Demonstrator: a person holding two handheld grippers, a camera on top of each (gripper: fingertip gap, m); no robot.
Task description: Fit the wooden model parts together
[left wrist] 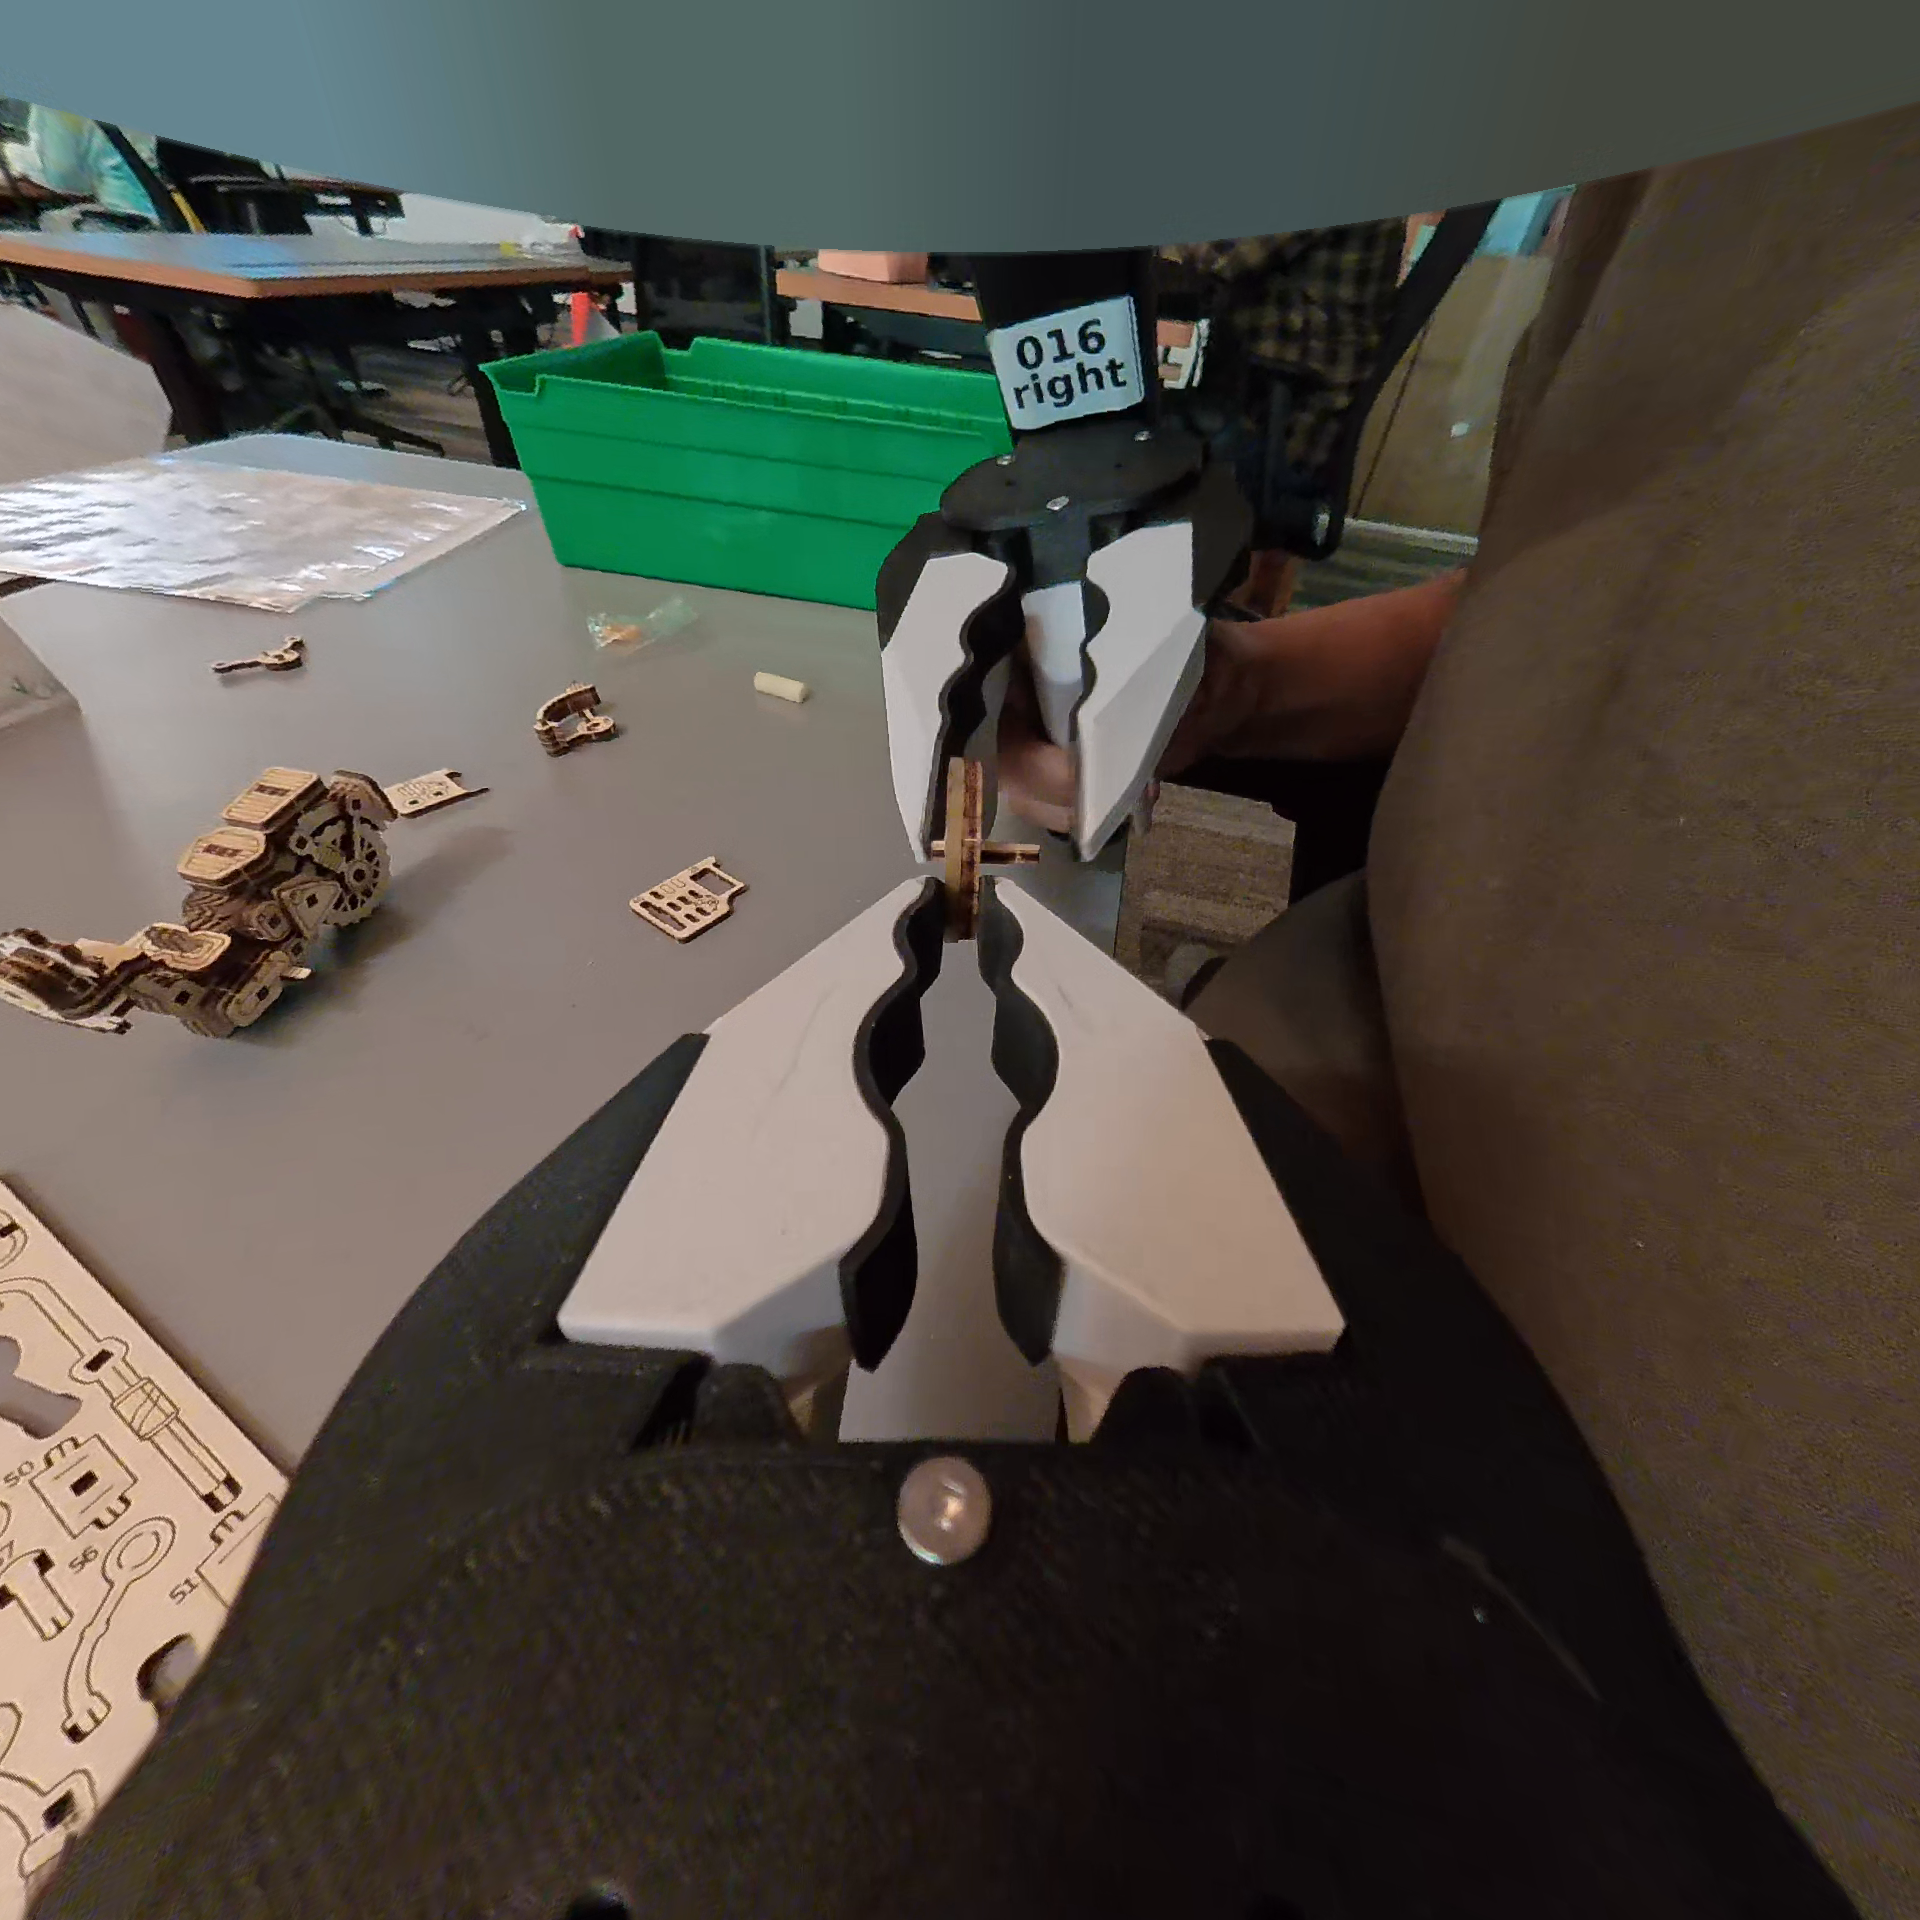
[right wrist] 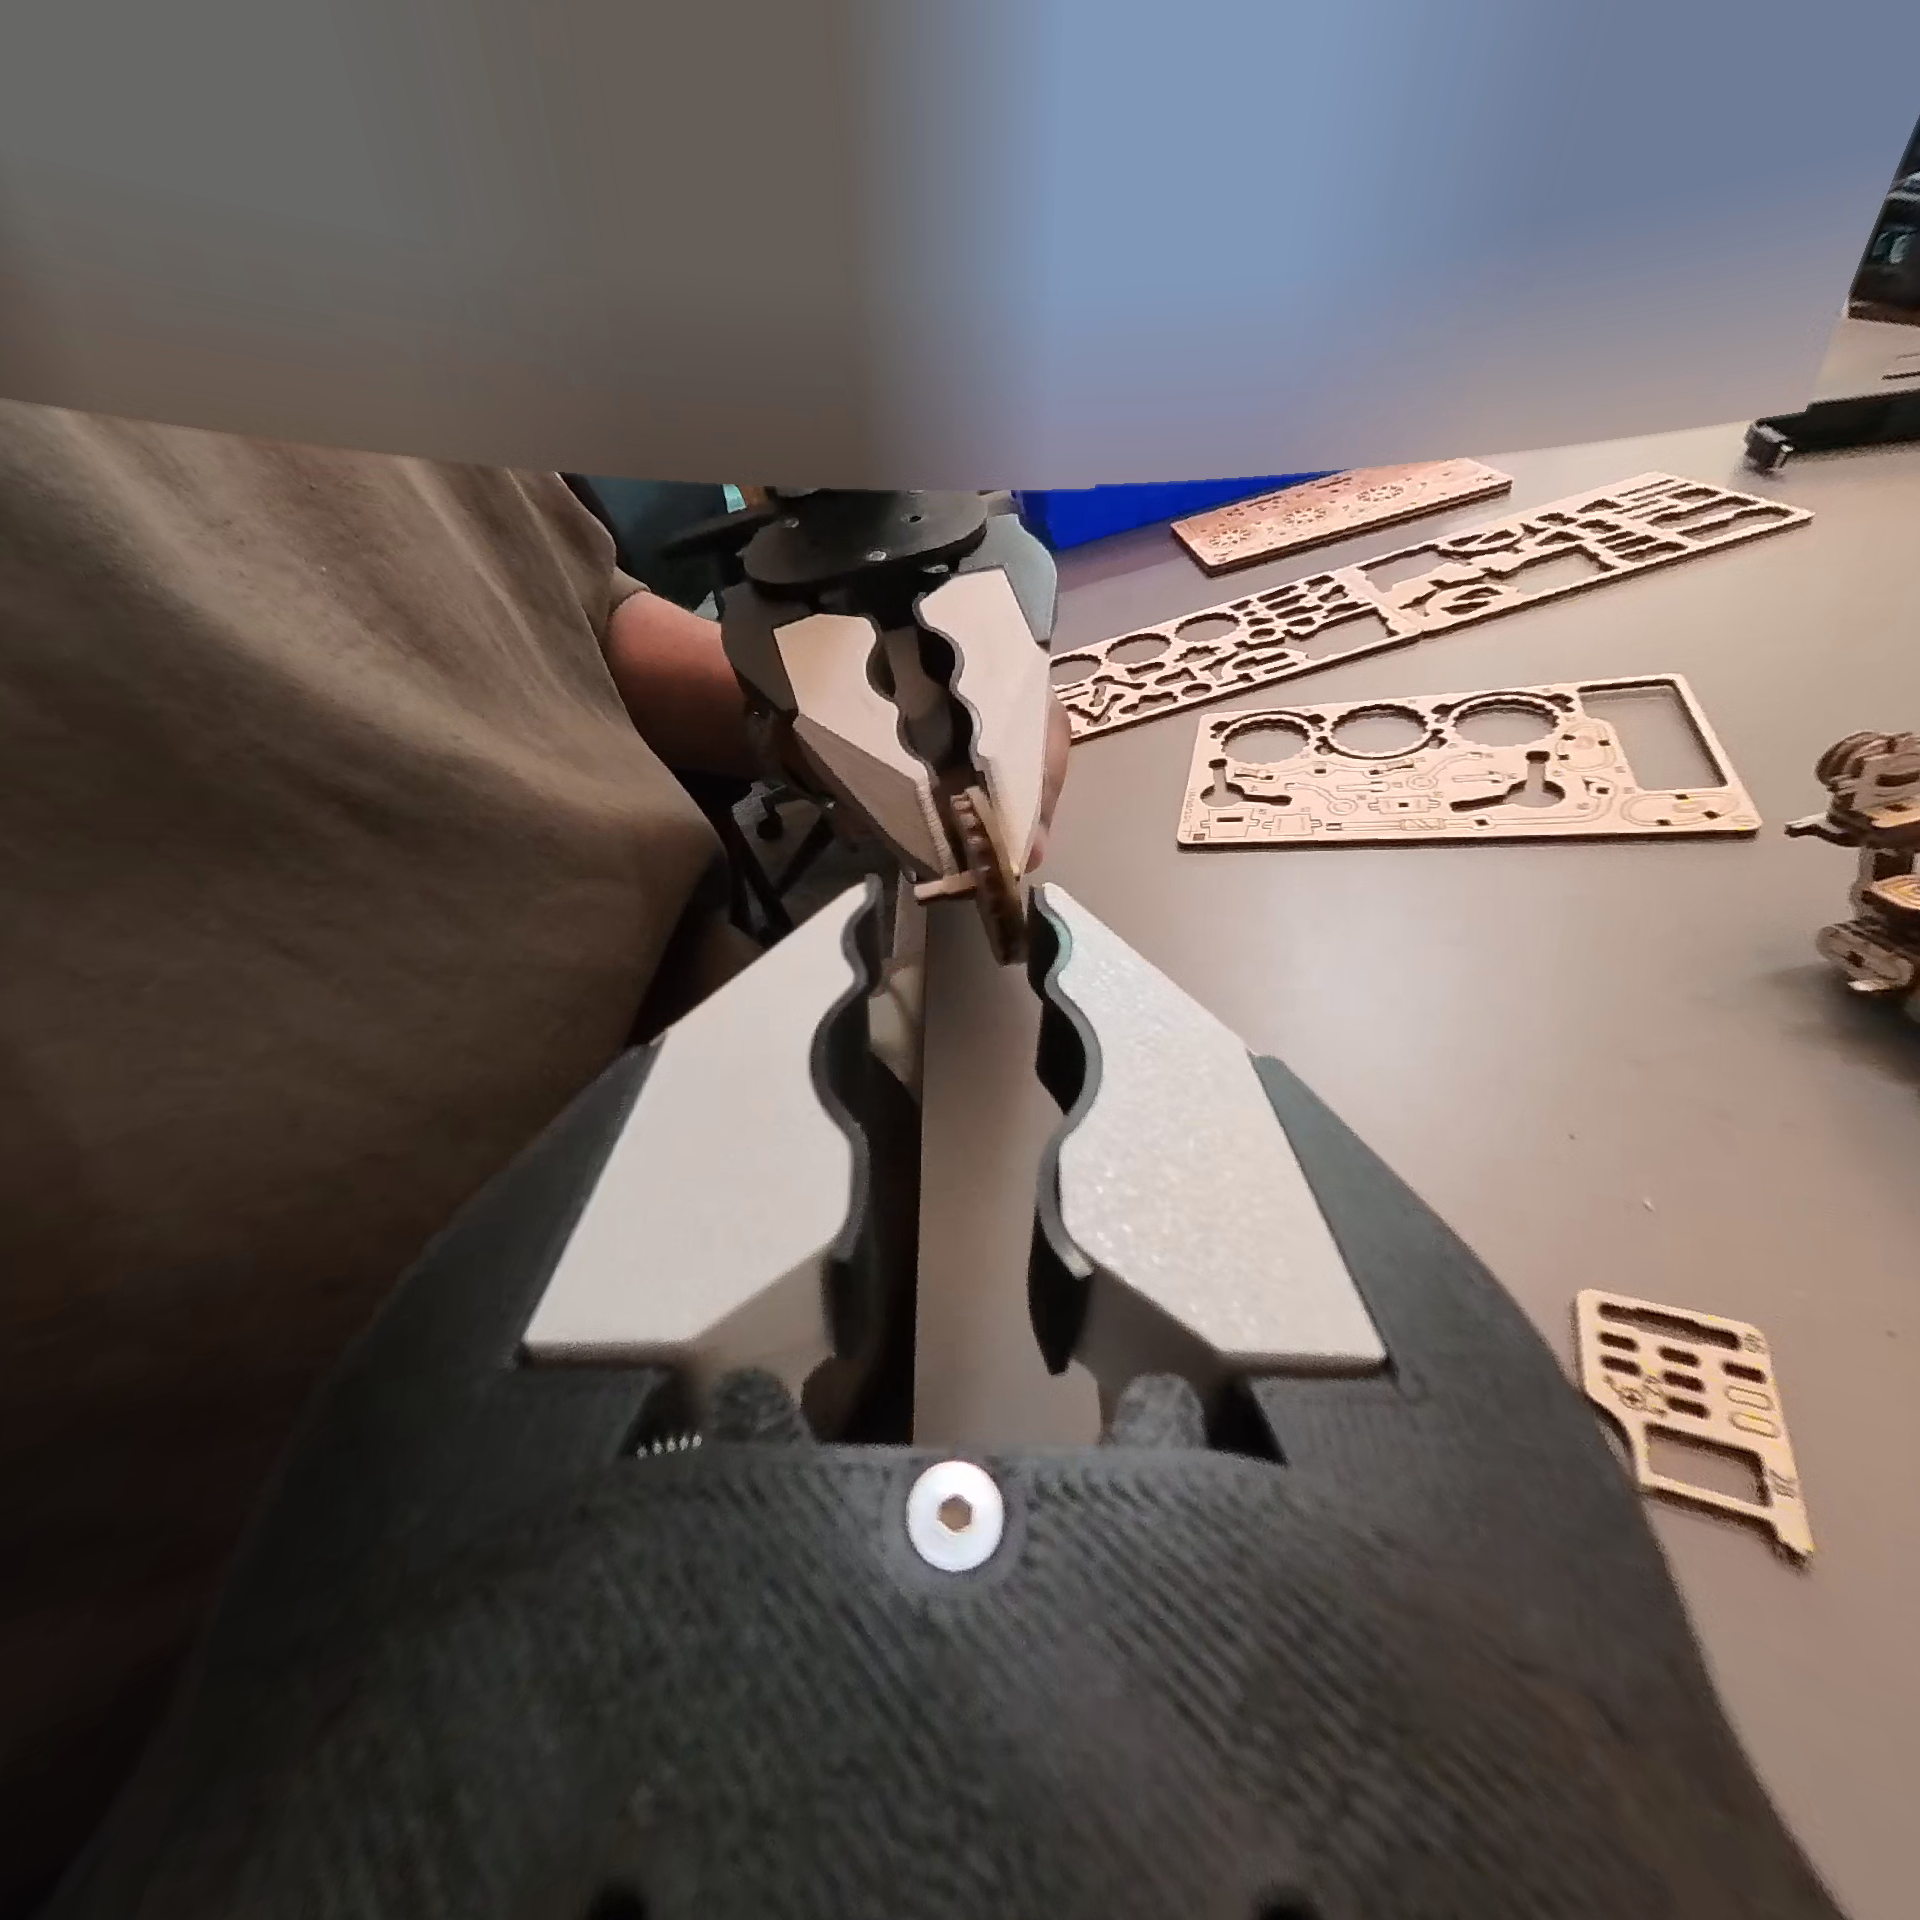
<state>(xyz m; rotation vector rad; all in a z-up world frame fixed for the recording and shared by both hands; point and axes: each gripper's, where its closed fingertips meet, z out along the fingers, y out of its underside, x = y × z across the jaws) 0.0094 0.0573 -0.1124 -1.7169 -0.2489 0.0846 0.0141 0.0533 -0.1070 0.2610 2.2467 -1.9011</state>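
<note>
The left hand-held gripper (left wrist: 961, 902) is nearly closed, its tips pinching the lower edge of a small wooden disc (left wrist: 964, 857) that stands on edge with a short peg (left wrist: 1013, 854) through its middle. The right hand-held gripper (left wrist: 1003, 836) comes down from the far side with its jaws partly apart; one finger lies along the disc's left face and the other stands off to the right of the peg, so I cannot tell whether it has a real grip. The two tools meet tip to tip over the near right edge of the grey worktop (left wrist: 540, 1039), just beside the person's brown shirt (left wrist: 1662, 935).

Only the left wrist view shows the half-built wooden model (left wrist: 239, 904) to the left, loose small pieces around it, a green bin (left wrist: 748, 468) at the far side and a shiny plastic sheet (left wrist: 229, 520) far left.

The right wrist view shows the left hand-held gripper (right wrist: 992, 831) from the front and the right hand-held gripper (right wrist: 961, 899) from behind, the disc (right wrist: 1003, 914) between them toothed like a gear, and punched-out wooden sheets (right wrist: 1455, 769) spread to the right, with a small slotted piece (right wrist: 1694, 1423) near right.

The worktop between the grippers and the model lies mostly bare; the shirt crowds the other side.
</note>
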